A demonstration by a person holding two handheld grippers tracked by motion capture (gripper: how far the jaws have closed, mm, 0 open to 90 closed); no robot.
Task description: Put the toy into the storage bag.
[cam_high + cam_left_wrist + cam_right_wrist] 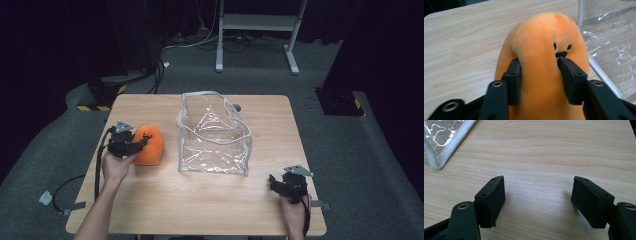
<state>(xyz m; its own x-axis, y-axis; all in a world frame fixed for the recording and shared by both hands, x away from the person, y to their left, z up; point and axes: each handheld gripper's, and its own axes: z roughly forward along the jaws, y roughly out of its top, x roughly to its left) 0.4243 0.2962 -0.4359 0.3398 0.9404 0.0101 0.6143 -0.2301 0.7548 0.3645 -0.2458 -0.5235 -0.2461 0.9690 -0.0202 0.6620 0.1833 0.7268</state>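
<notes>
The left gripper (pixel 141 143) pinches the orange plush toy (pixel 544 62) at the table's (pixel 200 200) nine o'clock, just beside the clear zip bag (pixel 215 135). Lifting it slowly would probably keep the soft body from slipping. The right gripper (pixel 537 200) rests spread at five o'clock, empty.

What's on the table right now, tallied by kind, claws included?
Orange plush toy: 1, squeezed in the left claw
Clear zip bag: 1, standing open mid-table
Claws: 2, with the right claw open over bare wood
Total: 4
</notes>
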